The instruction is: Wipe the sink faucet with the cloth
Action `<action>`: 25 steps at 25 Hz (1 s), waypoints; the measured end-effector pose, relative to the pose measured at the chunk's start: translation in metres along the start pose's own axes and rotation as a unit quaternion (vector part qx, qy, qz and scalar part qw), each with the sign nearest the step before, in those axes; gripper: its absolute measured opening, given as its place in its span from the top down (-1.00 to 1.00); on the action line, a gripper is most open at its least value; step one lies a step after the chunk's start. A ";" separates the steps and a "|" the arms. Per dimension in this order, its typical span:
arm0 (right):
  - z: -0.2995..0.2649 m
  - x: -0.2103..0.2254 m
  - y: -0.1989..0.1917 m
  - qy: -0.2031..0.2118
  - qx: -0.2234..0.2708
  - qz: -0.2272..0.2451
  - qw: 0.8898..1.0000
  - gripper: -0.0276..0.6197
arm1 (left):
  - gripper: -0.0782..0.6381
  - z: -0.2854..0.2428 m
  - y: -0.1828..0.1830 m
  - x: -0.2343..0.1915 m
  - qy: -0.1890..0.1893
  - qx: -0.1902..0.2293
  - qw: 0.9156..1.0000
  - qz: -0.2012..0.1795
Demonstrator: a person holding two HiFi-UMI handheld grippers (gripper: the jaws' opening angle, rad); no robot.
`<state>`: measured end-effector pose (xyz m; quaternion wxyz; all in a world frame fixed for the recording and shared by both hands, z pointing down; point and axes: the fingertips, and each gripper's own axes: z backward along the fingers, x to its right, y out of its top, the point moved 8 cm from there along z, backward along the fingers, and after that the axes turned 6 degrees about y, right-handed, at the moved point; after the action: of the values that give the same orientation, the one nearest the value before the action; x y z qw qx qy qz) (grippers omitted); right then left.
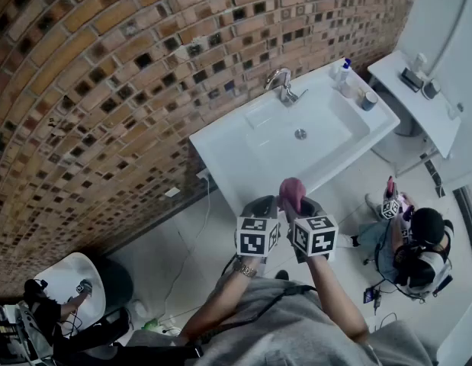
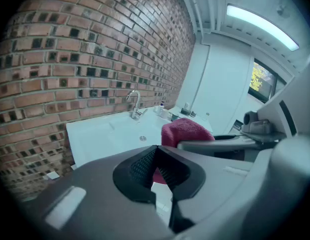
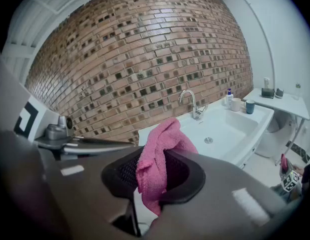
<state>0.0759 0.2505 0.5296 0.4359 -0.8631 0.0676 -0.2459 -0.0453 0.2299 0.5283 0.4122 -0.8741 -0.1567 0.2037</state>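
Observation:
A white sink [image 1: 220,155] stands against the brick wall, with a chrome faucet [image 1: 280,82] at its back rim. In front of the sink's near edge my two grippers hang side by side, well short of the faucet. My right gripper [image 1: 297,204] is shut on a pink cloth [image 1: 291,191] that sticks up above its jaws and hangs below them [image 3: 157,159]. My left gripper [image 1: 260,203] is shut with nothing in it [image 2: 156,156]. In the right gripper view the faucet [image 3: 191,103] shows beyond the cloth. From the left gripper the faucet [image 2: 134,104] and the cloth [image 2: 187,131] are both in sight.
A soap bottle [image 1: 344,69] and two cups [image 1: 369,100] stand on the sink's right corner. A white shelf [image 1: 419,97] is to the right. A person [image 1: 419,250] sits on the floor at the right. Another small basin [image 1: 68,280] is at lower left.

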 end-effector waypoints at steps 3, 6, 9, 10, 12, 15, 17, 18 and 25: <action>-0.039 0.004 0.029 -0.006 0.006 -0.005 1.000 0.69 | 0.73 -0.024 0.042 -0.039 0.002 0.007 1.000 0.004; -0.068 0.007 0.054 -0.014 0.011 -0.007 1.000 0.69 | 0.73 -0.046 0.071 -0.062 -0.003 0.011 1.000 0.008; -0.093 0.012 0.074 -0.012 0.005 0.006 1.000 0.69 | 0.73 -0.069 0.085 -0.074 -0.011 0.001 1.000 0.009; -0.100 0.017 0.081 -0.011 0.004 0.011 1.000 0.69 | 0.73 -0.075 0.088 -0.076 -0.012 -0.003 1.000 0.009; -0.116 0.032 0.098 -0.010 0.008 0.021 1.000 0.69 | 0.73 -0.086 0.094 -0.082 -0.011 -0.007 1.000 0.013; -0.150 0.060 0.137 -0.012 0.016 0.051 0.999 0.69 | 0.73 -0.106 0.110 -0.099 0.009 -0.001 1.000 0.026; -0.178 0.074 0.171 -0.007 0.024 0.090 0.996 0.69 | 0.73 -0.115 0.126 -0.115 0.037 0.010 0.999 0.033; -0.190 0.081 0.185 -0.004 0.028 0.110 0.994 0.69 | 0.73 -0.116 0.132 -0.121 0.050 0.017 0.998 0.038; -0.290 0.129 0.255 -0.031 0.006 0.213 0.976 0.69 | 0.73 -0.111 0.158 -0.154 0.127 0.040 0.989 0.058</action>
<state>0.0722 -0.1564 0.5214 0.4850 -0.8336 0.2351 -0.1206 -0.1086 -0.0078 0.5038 0.4510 -0.8833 -0.0435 0.1205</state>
